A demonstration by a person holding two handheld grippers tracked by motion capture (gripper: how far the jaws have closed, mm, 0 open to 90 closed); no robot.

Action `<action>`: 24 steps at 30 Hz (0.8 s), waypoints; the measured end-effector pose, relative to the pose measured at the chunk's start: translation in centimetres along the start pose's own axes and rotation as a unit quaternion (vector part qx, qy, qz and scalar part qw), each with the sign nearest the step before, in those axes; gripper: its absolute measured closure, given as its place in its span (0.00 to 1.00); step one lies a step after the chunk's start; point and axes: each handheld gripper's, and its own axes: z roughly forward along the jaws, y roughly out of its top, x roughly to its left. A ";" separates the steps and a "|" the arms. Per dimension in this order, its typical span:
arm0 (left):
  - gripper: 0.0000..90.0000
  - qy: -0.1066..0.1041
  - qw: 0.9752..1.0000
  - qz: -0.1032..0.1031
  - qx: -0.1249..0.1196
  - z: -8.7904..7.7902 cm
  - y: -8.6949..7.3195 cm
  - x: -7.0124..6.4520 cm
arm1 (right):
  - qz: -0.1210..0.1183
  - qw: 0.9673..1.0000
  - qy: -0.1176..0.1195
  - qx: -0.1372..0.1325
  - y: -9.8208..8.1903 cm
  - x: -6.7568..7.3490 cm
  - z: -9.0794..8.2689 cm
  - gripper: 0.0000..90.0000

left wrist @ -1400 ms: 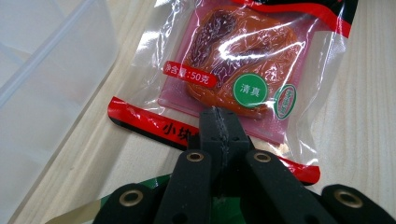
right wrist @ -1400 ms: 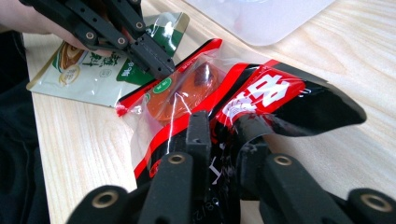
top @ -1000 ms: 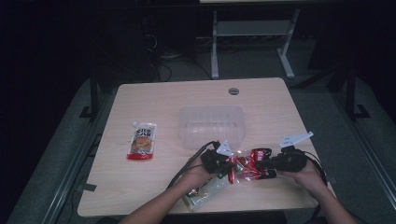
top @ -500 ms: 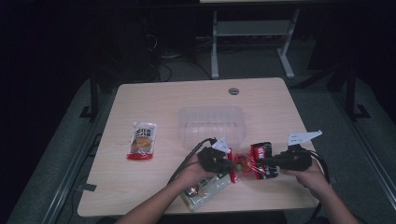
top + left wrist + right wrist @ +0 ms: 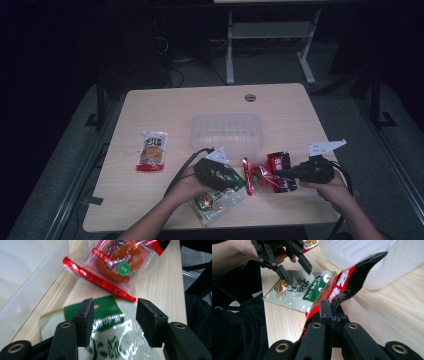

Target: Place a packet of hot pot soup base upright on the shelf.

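Note:
A red snack packet [image 5: 262,176] with a black end and a clear window over orange food lies near the table's front. My right gripper [image 5: 285,174] is shut on its black-and-red end [image 5: 344,282], which bends upward between the jaws. My left gripper [image 5: 239,181] has just been opening; its jaws stand apart with nothing pressed between them. It hovers over a green-and-white packet [image 5: 110,315] that lies flat on the wood. The red packet's sealed edge [image 5: 100,282] lies just beyond it. In the right gripper view, the left gripper [image 5: 299,275] hangs open above that green packet [image 5: 299,293].
A clear plastic container [image 5: 227,131] stands just behind both grippers in the middle of the wooden table [image 5: 175,110]. An orange-and-white packet [image 5: 152,150] lies alone at the left. A round cable hole [image 5: 250,97] sits near the far edge. The front edge runs close under the hands.
My left gripper was shut at the red packet's left end; it has let go, opened and drawn back to the left and up. The right gripper keeps its hold and has barely moved.

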 end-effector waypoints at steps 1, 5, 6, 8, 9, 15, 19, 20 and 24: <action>0.50 0.000 1.000 0.001 -0.001 -0.3 -0.2 -0.1 | -0.001 1.000 0.001 -0.001 0.0 0.0 0.0 1.00; 0.46 0.006 1.000 0.001 -0.003 -2.2 -1.6 -0.4 | -0.003 1.000 0.002 -0.003 0.1 0.2 -0.1 1.00; 0.44 0.006 1.000 0.001 -0.003 -2.2 -1.6 -0.4 | -0.003 1.000 0.002 -0.003 0.1 0.2 -0.1 1.00; 0.42 0.011 1.000 -0.004 -0.003 -3.0 -2.4 -0.5 | -0.004 1.000 0.002 -0.004 0.2 0.2 -0.2 1.00; 0.41 0.014 1.000 -0.007 -0.002 -3.4 -2.9 -0.5 | -0.004 1.000 0.001 -0.006 0.2 0.3 -0.2 1.00; 0.35 0.030 0.999 -0.017 0.003 -5.6 -5.7 -0.7 | -0.013 1.000 0.006 -0.014 0.6 0.5 -0.5 1.00; 0.27 0.049 0.998 -0.026 0.005 -6.5 -6.9 -0.9 | -0.022 1.000 0.012 -0.015 1.1 1.0 -0.3 1.00; 0.26 0.049 0.998 -0.026 0.005 -6.5 -6.9 -0.9 | -0.025 0.999 0.014 -0.016 1.2 1.0 -0.3 1.00; 0.21 0.067 0.997 -0.038 0.007 -7.5 -8.1 -0.5 | -0.031 0.999 0.020 -0.017 1.8 1.4 -0.2 1.00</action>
